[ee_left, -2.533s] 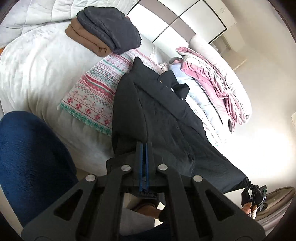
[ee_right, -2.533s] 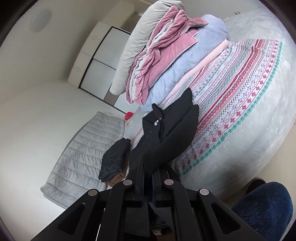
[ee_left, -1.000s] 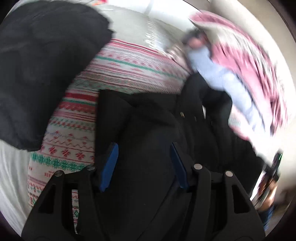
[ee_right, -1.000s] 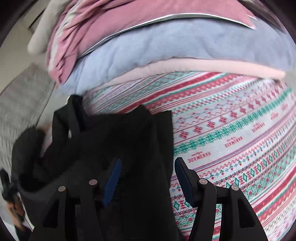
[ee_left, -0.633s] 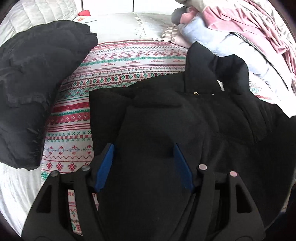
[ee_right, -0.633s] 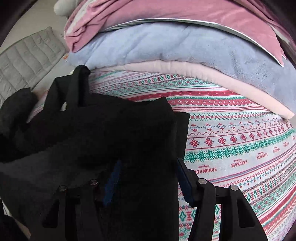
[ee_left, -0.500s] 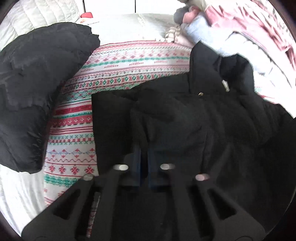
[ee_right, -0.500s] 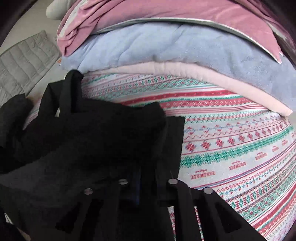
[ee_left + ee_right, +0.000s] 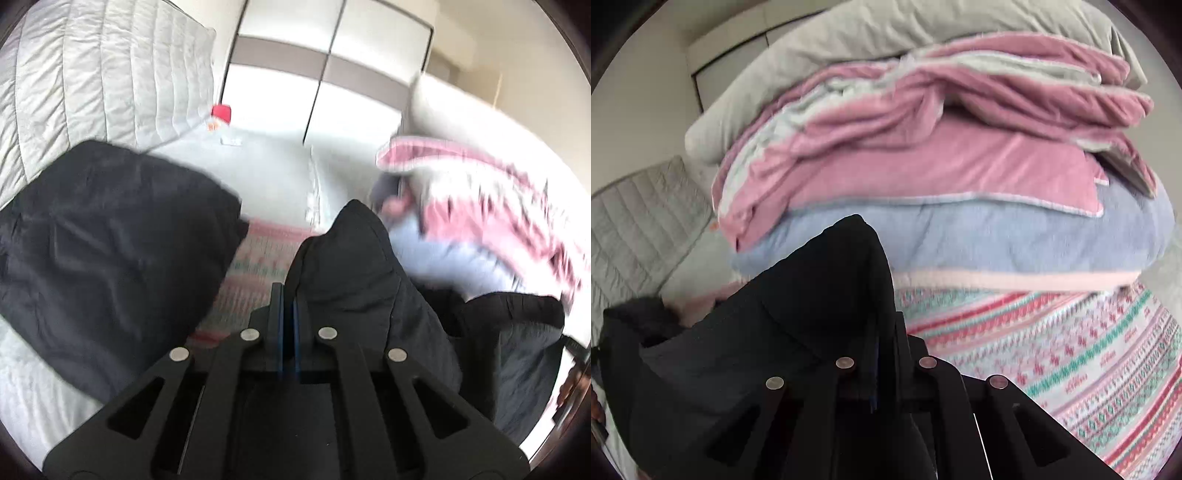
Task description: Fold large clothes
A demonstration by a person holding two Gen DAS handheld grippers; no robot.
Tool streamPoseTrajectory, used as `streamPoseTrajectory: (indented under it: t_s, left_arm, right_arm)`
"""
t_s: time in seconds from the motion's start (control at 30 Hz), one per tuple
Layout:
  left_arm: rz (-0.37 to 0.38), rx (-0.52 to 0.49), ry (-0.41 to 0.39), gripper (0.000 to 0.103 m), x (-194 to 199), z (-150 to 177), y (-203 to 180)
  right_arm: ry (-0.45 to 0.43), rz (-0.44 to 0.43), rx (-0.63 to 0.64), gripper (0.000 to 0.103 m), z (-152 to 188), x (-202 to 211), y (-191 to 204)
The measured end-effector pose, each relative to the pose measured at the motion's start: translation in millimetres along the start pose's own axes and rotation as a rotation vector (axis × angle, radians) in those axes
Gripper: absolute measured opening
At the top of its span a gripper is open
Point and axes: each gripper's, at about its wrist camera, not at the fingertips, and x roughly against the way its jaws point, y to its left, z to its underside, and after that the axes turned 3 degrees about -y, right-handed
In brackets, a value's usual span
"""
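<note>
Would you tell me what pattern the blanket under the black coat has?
Red, green and pink knit-style stripes on white blanket, clearest in the right wrist view.

Stacked blankets (image 9: 923, 177) block ahead; dark folded pile (image 9: 110, 251) crowds left.

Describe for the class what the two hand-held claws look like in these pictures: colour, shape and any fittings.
Both look alike. The left claw is matte black plastic with two flat fingers lined with blue pads, carried on angled struts with triangular cut-outs and four round silver bolts. The right claw has the same black struts, cut-outs and silver bolts; only a sliver of blue shows. No cables, markings or sleeves are visible.
</note>
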Motion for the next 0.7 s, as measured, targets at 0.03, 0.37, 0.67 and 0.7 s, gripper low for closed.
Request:
streamPoseTrajectory:
  t_s: [0.03, 0.37, 0.67, 0.7]
  left_arm:
    - [0.007, 0.019, -0.015, 0.005, -3, -7, 1]
    - [-0.212, 0.034, 0.318, 0.007, -168, 34, 30]
    - [-0.053, -0.073, 0.338, 0.081, -174, 27, 0]
    - [-0.078, -0.102, 0.359, 0.081, -183, 30, -4]
  right_arm:
    - [-0.015, -0.007, -0.020, 0.005, -9, -3, 3]
    - [0.485, 0.216, -0.216, 0.010, 42, -199, -28]
    - [0.381, 0.116, -0.149, 0.029, 55, -198, -28]
    - [0.381, 0.120, -0.134, 0.031, 56, -197, -27]
